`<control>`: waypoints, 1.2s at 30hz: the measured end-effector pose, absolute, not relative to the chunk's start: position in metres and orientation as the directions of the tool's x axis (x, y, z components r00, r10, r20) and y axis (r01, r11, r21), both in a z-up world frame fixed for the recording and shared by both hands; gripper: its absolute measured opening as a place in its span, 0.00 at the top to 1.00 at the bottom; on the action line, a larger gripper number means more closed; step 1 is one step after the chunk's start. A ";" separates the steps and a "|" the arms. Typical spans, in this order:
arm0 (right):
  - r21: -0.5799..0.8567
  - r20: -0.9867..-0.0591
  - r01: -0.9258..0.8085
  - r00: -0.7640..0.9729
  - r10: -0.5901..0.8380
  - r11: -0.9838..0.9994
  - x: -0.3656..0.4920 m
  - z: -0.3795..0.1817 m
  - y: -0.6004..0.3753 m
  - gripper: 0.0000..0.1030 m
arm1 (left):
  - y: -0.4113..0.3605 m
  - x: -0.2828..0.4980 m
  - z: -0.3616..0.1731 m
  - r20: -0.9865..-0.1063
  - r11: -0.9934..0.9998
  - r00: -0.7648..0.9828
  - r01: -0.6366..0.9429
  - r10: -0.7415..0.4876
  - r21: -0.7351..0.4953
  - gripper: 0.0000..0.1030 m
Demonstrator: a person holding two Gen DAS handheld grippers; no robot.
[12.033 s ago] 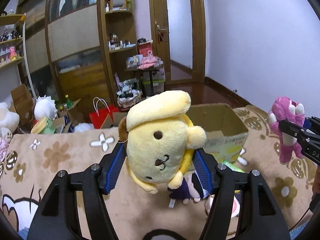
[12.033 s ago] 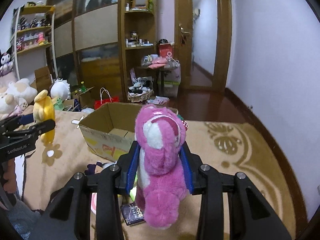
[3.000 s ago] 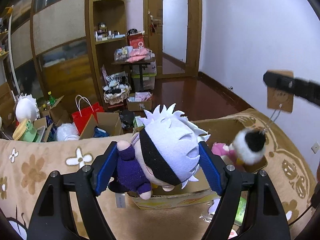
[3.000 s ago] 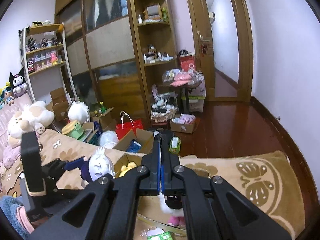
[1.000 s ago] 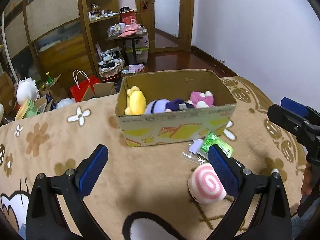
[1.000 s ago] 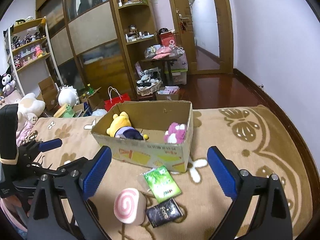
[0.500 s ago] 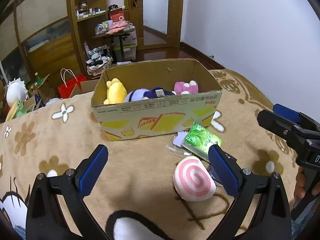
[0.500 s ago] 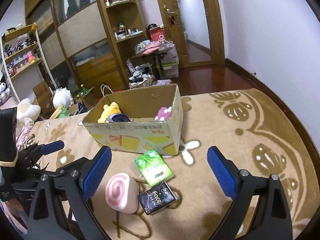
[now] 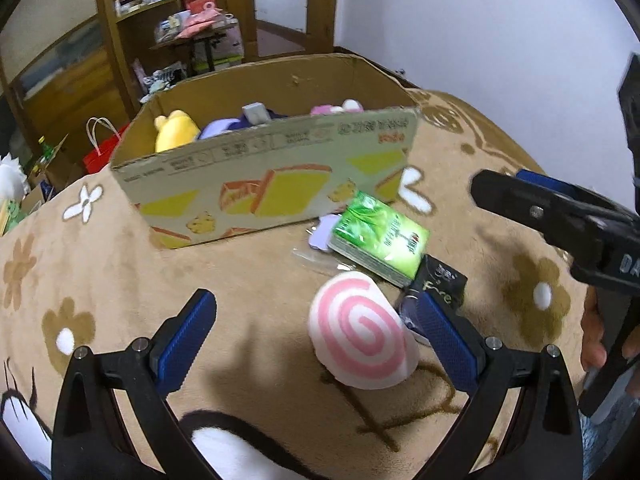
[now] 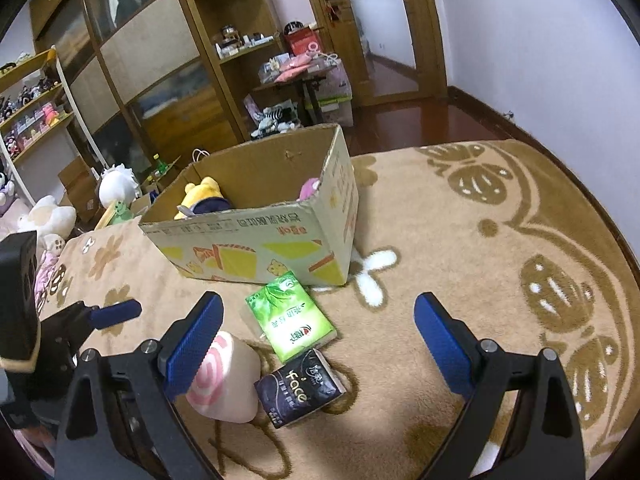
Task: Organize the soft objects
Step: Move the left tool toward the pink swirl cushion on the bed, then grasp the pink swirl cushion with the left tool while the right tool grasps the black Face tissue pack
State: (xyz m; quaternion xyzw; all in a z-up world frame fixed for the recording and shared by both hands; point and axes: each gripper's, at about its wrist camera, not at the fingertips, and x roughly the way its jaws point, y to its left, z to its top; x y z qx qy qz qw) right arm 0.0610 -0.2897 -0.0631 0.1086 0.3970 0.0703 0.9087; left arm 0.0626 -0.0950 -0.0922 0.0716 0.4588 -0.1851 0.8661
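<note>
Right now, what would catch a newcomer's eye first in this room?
Probably the pink-swirl cushion lying on the tan carpet, between the wide-open blue fingers of the left tool. Just behind it sits a cardboard box with a yellow plush peeking out, and a green tissue pack lies in front of the box.

Tan patterned blanket (image 10: 460, 240), cardboard box (image 10: 256, 240), swirl plush (image 9: 360, 340), green pack (image 10: 290, 316), black pack (image 10: 300, 388)

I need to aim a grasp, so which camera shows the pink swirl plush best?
The left wrist view: the pink swirl plush faces it unobstructed. In the right wrist view, a finger of the right gripper partly covers it.
</note>
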 end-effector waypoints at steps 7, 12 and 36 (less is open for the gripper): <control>0.244 -0.749 -0.047 0.625 0.219 0.969 0.070 -0.083 -0.287 0.02 | -0.111 0.060 -0.106 -0.844 0.904 0.464 0.424 -0.269 -0.055 0.03; 0.233 -0.785 -0.049 0.580 0.218 0.971 0.072 -0.098 -0.282 0.02 | -0.114 0.063 -0.115 -0.862 0.906 0.433 0.419 -0.263 -0.066 0.03; 0.269 -0.885 -0.096 0.369 0.285 0.958 0.073 -0.141 -0.262 0.12 | -0.113 0.078 -0.161 -0.944 0.919 0.287 0.391 -0.162 -0.039 0.03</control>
